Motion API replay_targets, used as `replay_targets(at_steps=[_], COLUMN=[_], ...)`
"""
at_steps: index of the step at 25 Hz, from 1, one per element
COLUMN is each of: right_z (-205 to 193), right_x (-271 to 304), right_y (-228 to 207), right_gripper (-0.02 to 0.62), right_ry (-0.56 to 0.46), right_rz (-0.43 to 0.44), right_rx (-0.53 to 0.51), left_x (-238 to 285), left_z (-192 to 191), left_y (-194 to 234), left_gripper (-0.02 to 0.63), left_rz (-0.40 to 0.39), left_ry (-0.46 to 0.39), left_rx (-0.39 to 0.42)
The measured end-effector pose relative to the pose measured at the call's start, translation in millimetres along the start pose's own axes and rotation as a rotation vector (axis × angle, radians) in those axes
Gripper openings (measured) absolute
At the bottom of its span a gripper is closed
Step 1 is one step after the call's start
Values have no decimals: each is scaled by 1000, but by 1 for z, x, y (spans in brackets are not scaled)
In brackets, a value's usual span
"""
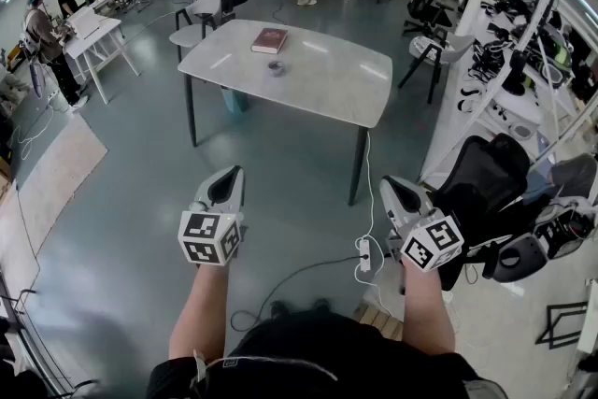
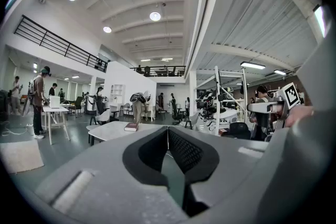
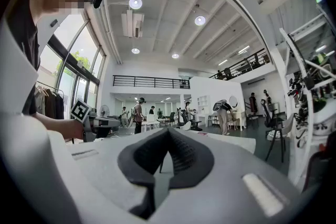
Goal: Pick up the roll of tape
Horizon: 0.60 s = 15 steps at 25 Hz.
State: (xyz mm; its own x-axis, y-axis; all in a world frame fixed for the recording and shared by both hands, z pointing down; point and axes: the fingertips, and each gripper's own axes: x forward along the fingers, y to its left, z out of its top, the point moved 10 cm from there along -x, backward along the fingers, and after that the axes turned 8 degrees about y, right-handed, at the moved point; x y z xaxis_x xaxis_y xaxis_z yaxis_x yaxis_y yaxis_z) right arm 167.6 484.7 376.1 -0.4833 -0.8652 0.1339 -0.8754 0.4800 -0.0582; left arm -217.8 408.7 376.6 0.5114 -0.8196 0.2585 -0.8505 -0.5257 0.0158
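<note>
The roll of tape, small and grey, lies on a white table some way ahead across the floor, just in front of a dark red book. My left gripper and right gripper are held side by side in the air, well short of the table, both pointing toward it. In the left gripper view the left gripper has its pads together with nothing between them; the book shows beyond it. The right gripper is likewise shut and empty. The tape is too small to make out in either gripper view.
A power strip with cables lies on the floor between me and the table. A black office chair and cluttered shelves stand at the right. Grey chairs sit behind the table, people stand at the back, and a rug lies at the left.
</note>
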Motion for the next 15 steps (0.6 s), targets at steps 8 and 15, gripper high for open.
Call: replay_targets(at_steps=[8,15], right_z=[-5,-13], right_x=[-2,-12], right_y=[-5,-15], right_gripper=[2,2], right_ry=[-1,-12], right_rz=[6,20], right_rx=[8,23], left_x=[9,15], left_z=[-1,-3], left_y=[-10,-25], left_gripper=[12,12], left_rz=[-19,-32], left_ry=[11,27], left_rx=[4,14])
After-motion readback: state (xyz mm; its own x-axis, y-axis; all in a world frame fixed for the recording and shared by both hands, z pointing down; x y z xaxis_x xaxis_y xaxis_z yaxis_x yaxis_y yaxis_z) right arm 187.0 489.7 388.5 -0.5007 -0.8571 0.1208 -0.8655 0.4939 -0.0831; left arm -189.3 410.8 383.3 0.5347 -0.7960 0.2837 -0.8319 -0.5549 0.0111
